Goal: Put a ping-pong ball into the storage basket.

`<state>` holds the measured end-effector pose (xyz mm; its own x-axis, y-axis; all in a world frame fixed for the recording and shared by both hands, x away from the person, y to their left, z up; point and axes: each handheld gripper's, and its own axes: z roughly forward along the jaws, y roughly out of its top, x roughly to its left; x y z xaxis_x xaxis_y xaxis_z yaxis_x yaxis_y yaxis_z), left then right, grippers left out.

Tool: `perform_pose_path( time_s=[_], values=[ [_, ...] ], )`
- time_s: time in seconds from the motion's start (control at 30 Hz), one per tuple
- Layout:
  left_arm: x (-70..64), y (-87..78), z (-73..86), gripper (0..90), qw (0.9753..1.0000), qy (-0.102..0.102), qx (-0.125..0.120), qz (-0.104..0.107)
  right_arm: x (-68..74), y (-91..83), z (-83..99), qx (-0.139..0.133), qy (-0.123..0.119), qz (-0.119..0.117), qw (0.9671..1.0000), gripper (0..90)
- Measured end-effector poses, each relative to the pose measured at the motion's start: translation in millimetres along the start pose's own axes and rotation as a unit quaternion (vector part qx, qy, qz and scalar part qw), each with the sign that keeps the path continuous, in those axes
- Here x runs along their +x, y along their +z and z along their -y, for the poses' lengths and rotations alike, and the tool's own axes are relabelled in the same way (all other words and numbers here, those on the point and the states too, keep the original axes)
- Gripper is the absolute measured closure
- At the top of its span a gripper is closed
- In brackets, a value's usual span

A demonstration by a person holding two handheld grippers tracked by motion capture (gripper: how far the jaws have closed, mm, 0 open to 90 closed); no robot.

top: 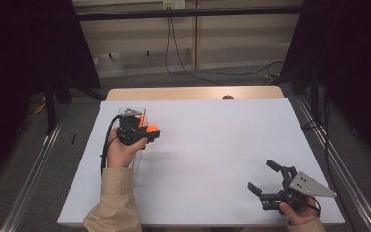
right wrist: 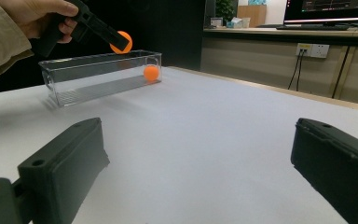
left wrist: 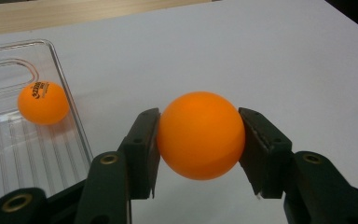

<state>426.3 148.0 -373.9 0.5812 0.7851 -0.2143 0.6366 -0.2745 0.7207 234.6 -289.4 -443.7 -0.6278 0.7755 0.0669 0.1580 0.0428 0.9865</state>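
Left gripper (left wrist: 199, 140) clenched on orange ball (left wrist: 200, 135), raised just beside clear bin's (left wrist: 70, 100) long edge; second ball (left wrist: 43, 103) inside. Right gripper (top: 269, 181) released, near counter's (top: 212, 130) front-right corner, bare surface between.

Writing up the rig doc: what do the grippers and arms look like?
Both grippers, left and right, are black, each with two blocky jaws and brass-coloured pivot pins. The right carries a grey three-cornered plate. A black cable trails from the left. Beige sleeves.
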Motion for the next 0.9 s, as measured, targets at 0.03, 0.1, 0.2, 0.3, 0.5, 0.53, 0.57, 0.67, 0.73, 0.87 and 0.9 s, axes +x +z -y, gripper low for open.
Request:
perform_pose_path(
  time_s=[0.03,0.1,0.2,0.3,0.5,0.53,0.57,0.67,0.73,0.87,0.9],
  values=[
    [0.0,0.0,0.0,51.0,1.0000,0.000,0.000,0.000,0.0,0.0,0.0,0.000,0.000,0.000,1.0000,2.2],
    [0.7,-1.0,0.1,50.9,1.0000,-0.001,-0.001,-0.002,0.0,0.0,0.0,0.000,0.000,0.000,1.0000,2.2],
    [1.0,-1.5,0.3,50.9,1.0000,-0.003,-0.002,-0.003,0.0,0.0,0.0,0.000,0.000,0.000,1.0000,2.2],
    [2.4,-2.5,0.4,50.9,1.0000,-0.002,-0.002,-0.004,0.0,0.1,0.0,0.000,0.000,0.000,1.0000,2.2],
    [3.7,-4.5,0.6,50.9,0.9999,-0.006,-0.006,-0.007,0.0,0.1,0.0,0.000,0.000,0.000,1.0000,2.2],
    [3.8,-4.7,0.7,50.9,0.9999,-0.007,-0.006,-0.007,0.0,0.0,0.0,0.000,0.000,0.000,1.0000,2.2],
    [4.5,-4.9,0.8,50.9,0.9999,-0.006,-0.006,-0.008,0.0,0.0,0.0,0.000,0.000,0.000,1.0000,2.2],
    [5.5,-5.7,1.1,50.9,0.9999,-0.005,-0.006,-0.010,0.0,0.0,0.0,0.000,0.000,0.000,1.0000,2.2],
    [5.8,-5.7,1.2,51.0,0.9999,-0.006,-0.006,-0.009,0.1,0.1,0.0,0.000,-0.001,0.000,1.0000,2.2],
    [7.5,-6.8,2.0,50.9,0.9998,-0.012,-0.008,-0.013,0.0,0.1,-0.1,-0.001,-0.001,0.000,1.0000,2.2],
    [7.5,-6.8,2.0,50.9,0.9998,-0.012,-0.008,-0.013,-0.1,0.1,0.0,0.000,-0.001,0.000,1.0000,2.2]
  ],
)
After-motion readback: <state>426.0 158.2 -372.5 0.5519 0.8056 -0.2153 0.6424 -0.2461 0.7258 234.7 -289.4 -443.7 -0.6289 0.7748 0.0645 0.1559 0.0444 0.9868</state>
